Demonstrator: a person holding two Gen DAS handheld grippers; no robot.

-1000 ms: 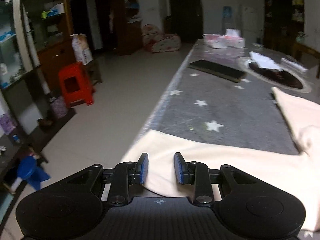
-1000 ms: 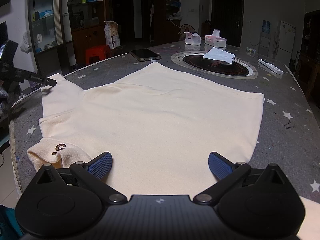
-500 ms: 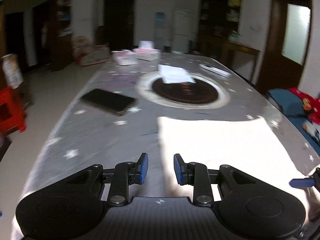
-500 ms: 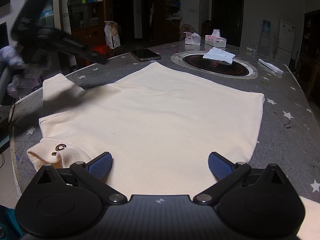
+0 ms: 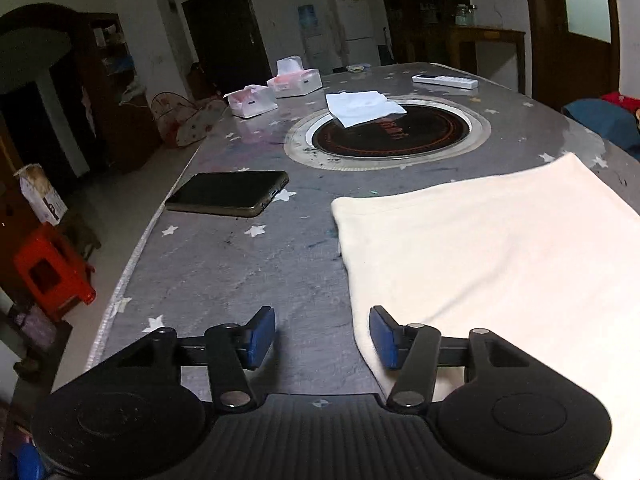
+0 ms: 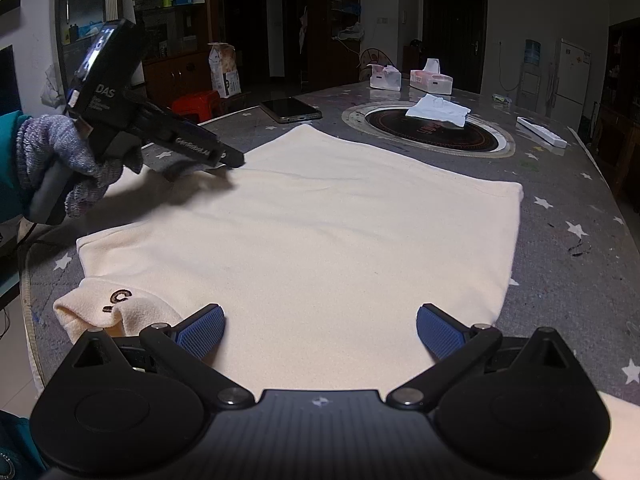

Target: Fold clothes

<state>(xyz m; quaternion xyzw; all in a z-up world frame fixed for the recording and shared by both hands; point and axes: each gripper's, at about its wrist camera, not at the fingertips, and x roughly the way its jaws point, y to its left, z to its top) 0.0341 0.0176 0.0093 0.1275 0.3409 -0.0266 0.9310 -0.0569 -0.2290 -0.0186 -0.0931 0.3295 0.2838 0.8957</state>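
A cream garment [image 6: 320, 232] lies flat on the grey star-patterned table [image 5: 240, 280], with a small "C" mark on the rolled part [image 6: 116, 300] at its near left. My left gripper [image 5: 322, 336] hovers low over the garment's left edge [image 5: 356, 312]. Its jaws are opening, and only that edge and bare table lie between them, unpinched. In the right wrist view a gloved hand [image 6: 60, 160] holds the left gripper [image 6: 224, 158] over the garment's far left part. My right gripper [image 6: 320, 328] stands wide open above the near hem, holding nothing.
A black phone [image 5: 228, 194] lies left of the garment. Behind it is a round inset cooktop [image 5: 420, 136] with a white cloth [image 5: 360, 106], two tissue boxes [image 5: 296, 80] and a remote [image 5: 444, 80]. The table's left edge [image 5: 132, 264] drops to a floor with a red stool [image 5: 52, 276].
The left gripper swung right, from the sleeve at the table's left edge to the garment's left side, rolling as it went, and its jaws widened. The right gripper stayed still.
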